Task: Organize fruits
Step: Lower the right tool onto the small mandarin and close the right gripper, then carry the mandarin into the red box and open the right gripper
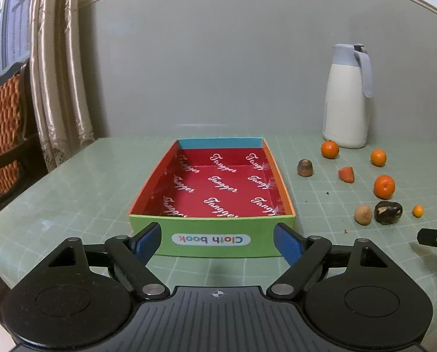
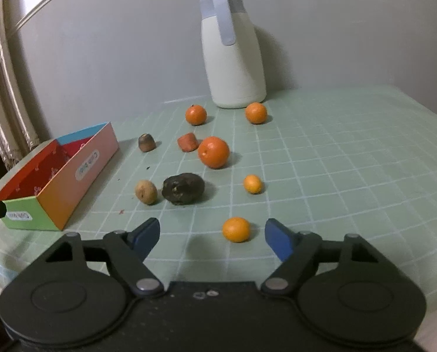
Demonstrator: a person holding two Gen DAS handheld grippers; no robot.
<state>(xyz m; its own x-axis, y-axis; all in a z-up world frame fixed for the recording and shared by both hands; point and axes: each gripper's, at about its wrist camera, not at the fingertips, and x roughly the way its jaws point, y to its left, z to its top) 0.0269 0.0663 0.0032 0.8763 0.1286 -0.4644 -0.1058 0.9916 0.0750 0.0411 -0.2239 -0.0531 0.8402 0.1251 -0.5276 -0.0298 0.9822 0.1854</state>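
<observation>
A colourful open box (image 1: 212,239) with a red inside (image 1: 218,190) stands on the green mat; it also shows at the left of the right wrist view (image 2: 71,182). My left gripper (image 1: 217,243) is open and empty, its jaws on either side of the box's near green wall. Several fruits lie to the right of the box: oranges (image 2: 213,152) (image 2: 196,114) (image 2: 256,113), a small orange (image 2: 236,229), a kumquat (image 2: 252,184), a dark fruit (image 2: 183,189) and a brown one (image 2: 146,191). My right gripper (image 2: 212,236) is open and empty, just before the small orange.
A white thermos jug (image 2: 233,52) with a blue-grey lid stands at the back by the wall. A carrot-like piece (image 2: 187,141) and a brown stub (image 2: 146,142) lie among the fruits. Curtains and a chair (image 1: 4,117) are off the table's left edge.
</observation>
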